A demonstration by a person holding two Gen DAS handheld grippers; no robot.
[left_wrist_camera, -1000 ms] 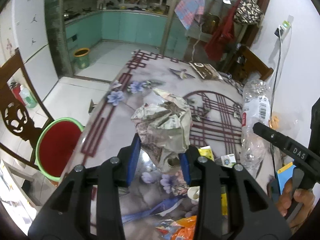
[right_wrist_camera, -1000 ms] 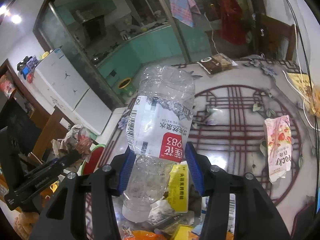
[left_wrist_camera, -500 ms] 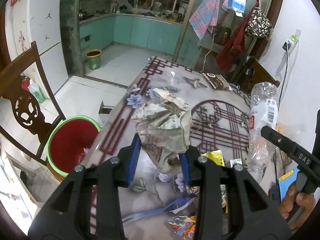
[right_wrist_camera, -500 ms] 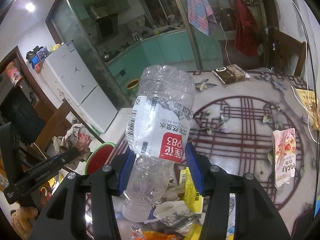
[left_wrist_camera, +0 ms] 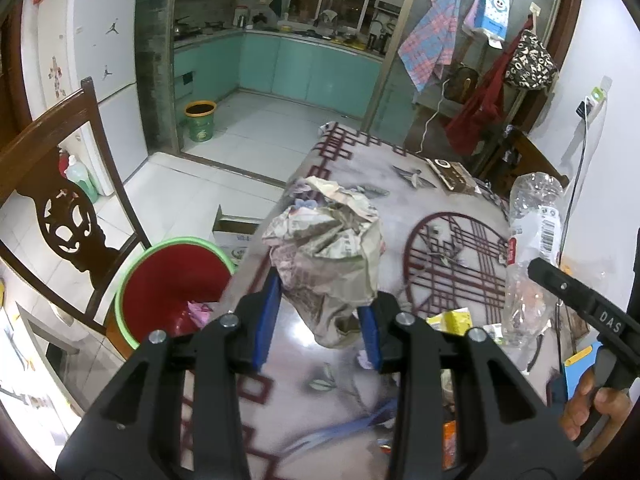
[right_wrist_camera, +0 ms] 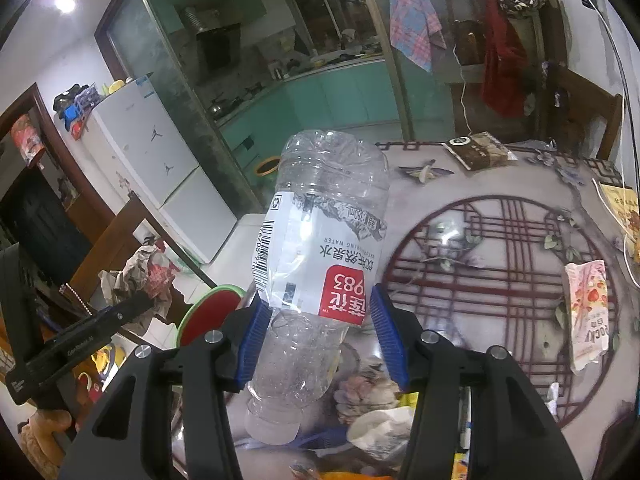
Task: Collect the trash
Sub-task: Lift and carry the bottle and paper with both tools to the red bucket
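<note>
- The scene is a dining room with a kitchen behind a glass door; a long patterned table (left_wrist_camera: 400,208) carries much litter, and on the floor just beside its edge stands a red bucket (left_wrist_camera: 172,280) with a green rim, which I take as the trash bin and as the landmark here
- The left gripper (left_wrist_camera: 320,316) pinches a crumpled newspaper ball (left_wrist_camera: 328,256) between its blue pads; the ball hangs over the table edge nearest the bucket, not yet over the bucket's mouth
- The right gripper (right_wrist_camera: 324,332) is clamped on a clear plastic bottle (right_wrist_camera: 320,264), cap end down; seen from the left wrist, the bottle is well apart from the bucket, over the far side of the table
- The step in hand, as I judge, is carrying both pieces to the bucket
- To do it well, bring the paper fully above the red inside before the pads are spread, because the paper is light and can catch on the rim or fall on the floor
- The wooden chair (left_wrist_camera: 68,216) stands close behind the bucket, so approach from the table side
- The bottle is smooth and thin, so keep the squeeze steady; let it go after the paper, so that the two grippers do not crowd over the one opening
- A pink snack wrapper (right_wrist_camera: 588,312) and other scraps are on the table, far from the bucket, for later trips
</note>
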